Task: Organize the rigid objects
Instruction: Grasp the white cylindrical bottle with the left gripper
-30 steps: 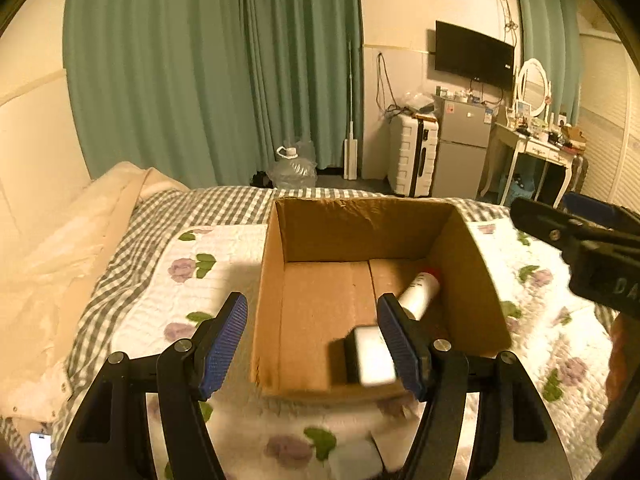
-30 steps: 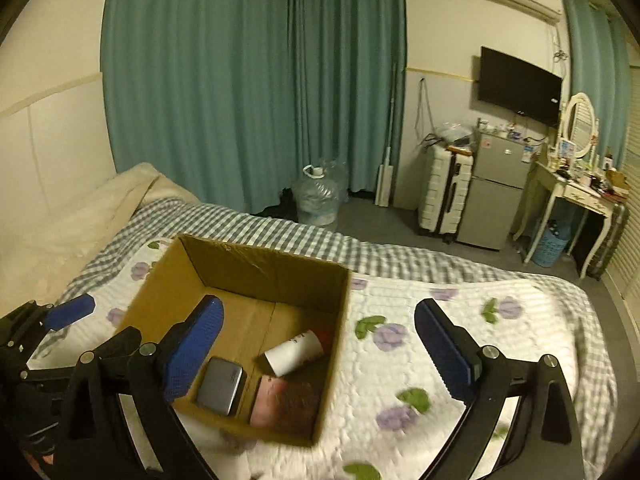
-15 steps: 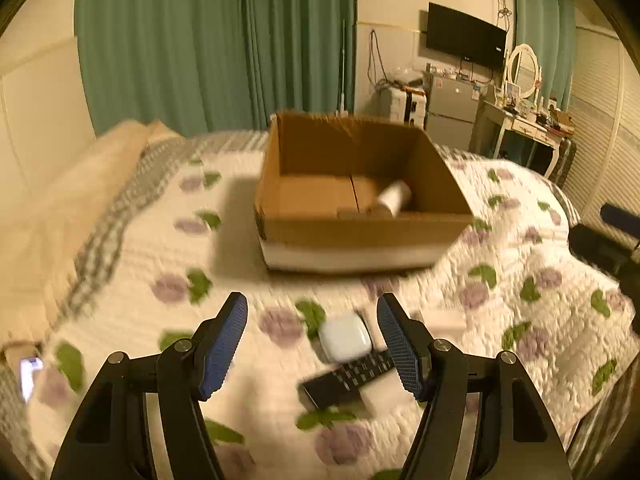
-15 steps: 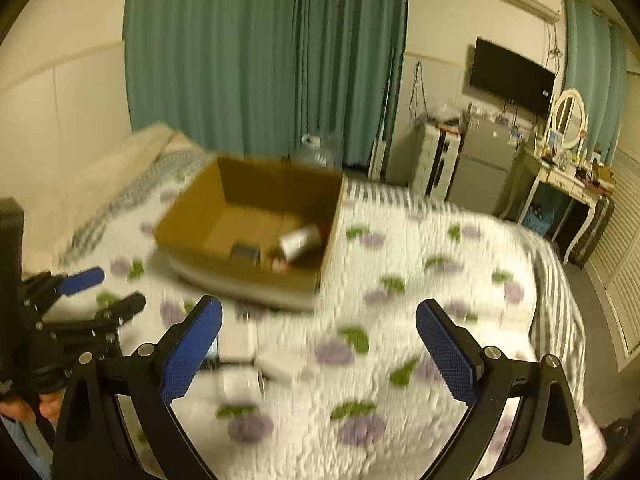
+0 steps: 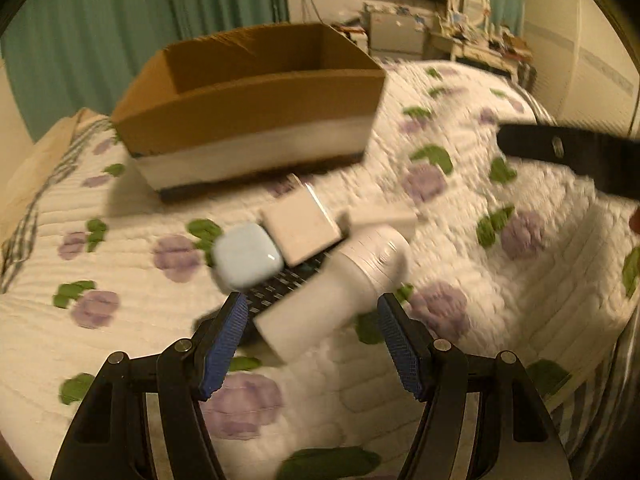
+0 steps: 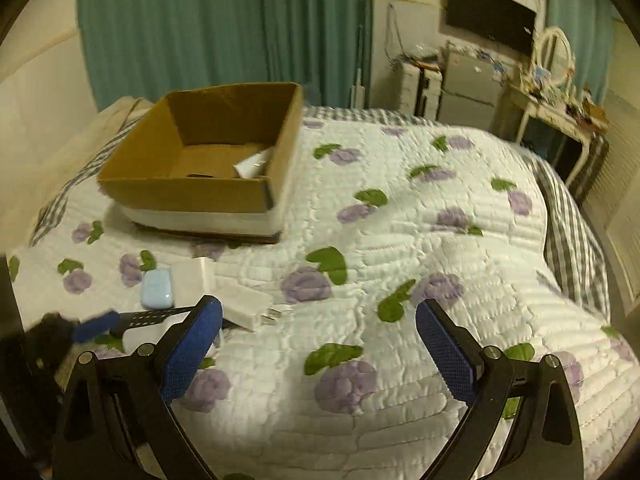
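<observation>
A cardboard box (image 5: 256, 100) (image 6: 192, 192) stands on the flowered quilt, with a white bottle (image 6: 252, 164) lying inside. In front of it lies a small pile: a pale blue case (image 5: 246, 256) (image 6: 158, 288), a white square block (image 5: 304, 226) (image 6: 192, 280), a white charger (image 6: 248, 308), a black remote (image 5: 280, 284) (image 6: 152, 316) and a white cylinder (image 5: 332, 296). My left gripper (image 5: 310, 342) hangs open just above the near end of the cylinder, touching nothing. My right gripper (image 6: 318, 344) is open over bare quilt, right of the pile.
The quilt (image 6: 400, 240) spreads to the right of the box and pile. A dressing table (image 6: 556, 112), a fridge (image 6: 468, 76) and suitcases stand beyond the bed's far right corner. Green curtains (image 6: 224, 28) hang behind. The right gripper's arm (image 5: 568, 152) crosses the left wrist view.
Both grippers have pulled back from over the box and sunk toward the quilt. The pile in front of the box has come into view, now close under the left gripper.
</observation>
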Action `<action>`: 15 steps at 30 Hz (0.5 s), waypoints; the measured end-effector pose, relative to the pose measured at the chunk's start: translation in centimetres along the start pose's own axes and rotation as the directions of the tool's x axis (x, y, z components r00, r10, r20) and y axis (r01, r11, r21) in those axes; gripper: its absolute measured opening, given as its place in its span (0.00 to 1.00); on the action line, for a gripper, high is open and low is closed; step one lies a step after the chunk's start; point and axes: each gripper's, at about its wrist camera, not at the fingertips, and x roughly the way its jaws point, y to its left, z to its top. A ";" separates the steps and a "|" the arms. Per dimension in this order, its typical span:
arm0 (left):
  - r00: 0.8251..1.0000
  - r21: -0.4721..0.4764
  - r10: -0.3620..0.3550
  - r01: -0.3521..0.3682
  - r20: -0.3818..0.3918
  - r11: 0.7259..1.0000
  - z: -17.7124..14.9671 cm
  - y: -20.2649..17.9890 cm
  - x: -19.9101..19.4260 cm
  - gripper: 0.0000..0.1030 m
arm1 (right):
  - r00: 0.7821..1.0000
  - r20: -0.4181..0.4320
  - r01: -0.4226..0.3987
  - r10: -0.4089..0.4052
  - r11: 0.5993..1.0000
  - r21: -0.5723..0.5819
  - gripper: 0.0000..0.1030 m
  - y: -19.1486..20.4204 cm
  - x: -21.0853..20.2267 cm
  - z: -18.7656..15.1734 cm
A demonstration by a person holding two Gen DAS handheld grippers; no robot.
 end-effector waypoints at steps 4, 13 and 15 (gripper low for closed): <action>0.999 0.058 0.033 -0.032 -0.007 0.998 -0.3 -1.2 1.2 0.68 | 0.999 -0.023 0.024 -0.023 0.999 0.027 0.95 -0.9 0.8 -0.1; 1.000 0.114 -0.008 0.008 -0.001 0.993 0.1 -1.9 2.3 0.60 | 0.999 -0.033 0.020 -0.019 0.999 0.029 0.95 -1.0 1.3 -0.1; 1.000 0.124 -0.012 0.011 0.012 0.992 -0.2 -2.0 1.5 0.53 | 0.999 -0.028 0.024 -0.023 0.999 0.031 0.95 -1.0 1.2 -0.1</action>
